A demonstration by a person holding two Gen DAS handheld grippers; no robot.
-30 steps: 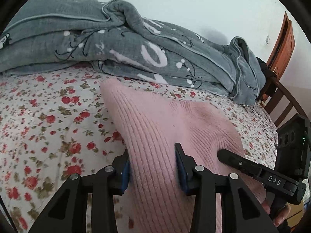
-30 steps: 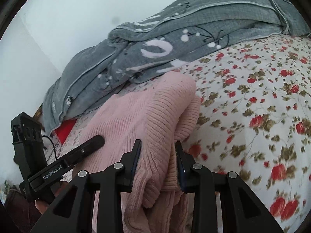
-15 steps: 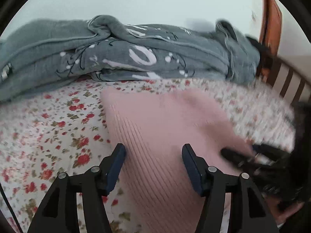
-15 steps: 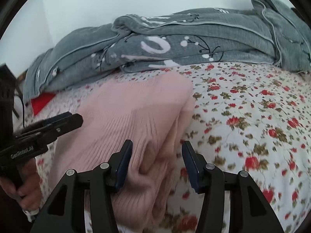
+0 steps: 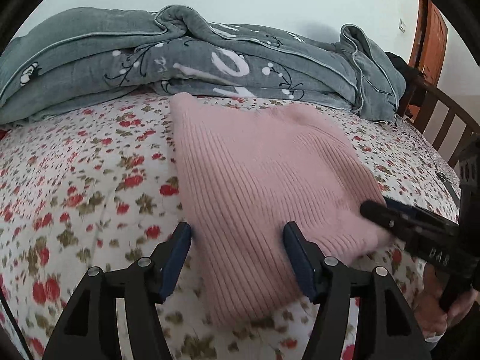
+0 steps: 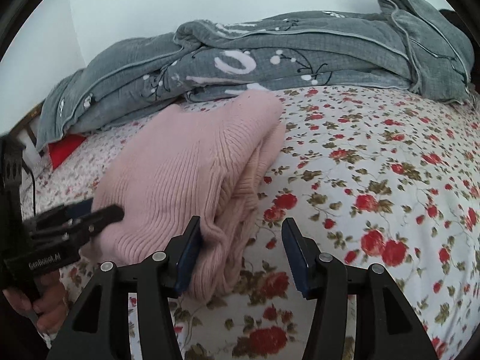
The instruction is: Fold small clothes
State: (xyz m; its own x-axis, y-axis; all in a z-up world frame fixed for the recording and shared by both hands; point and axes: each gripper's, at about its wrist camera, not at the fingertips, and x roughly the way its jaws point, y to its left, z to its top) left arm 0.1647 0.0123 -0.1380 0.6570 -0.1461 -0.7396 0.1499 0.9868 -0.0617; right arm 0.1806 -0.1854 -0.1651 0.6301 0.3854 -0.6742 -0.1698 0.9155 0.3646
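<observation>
A pink ribbed knit garment point(image 5: 258, 174) lies folded in layers on the flowered bed sheet point(image 5: 75, 180); it also shows in the right wrist view point(image 6: 186, 180). My left gripper point(image 5: 237, 249) is open, its fingers either side of the garment's near edge, gripping nothing. My right gripper point(image 6: 241, 243) is open at the folded pile's near right corner, also empty. Each gripper shows in the other's view, the right one point(image 5: 387, 216) at the garment's right edge, the left one point(image 6: 90, 216) at its left edge.
A bunched grey patterned quilt point(image 5: 210, 69) lies along the back of the bed against the white wall. A wooden bed rail point(image 5: 444, 120) and a door point(image 5: 429, 39) stand at the right. A red item point(image 6: 64, 150) lies under the quilt's left end.
Both grippers have opened and let go of the pink garment, then drawn back a little. The garment now rests folded on the bed.
</observation>
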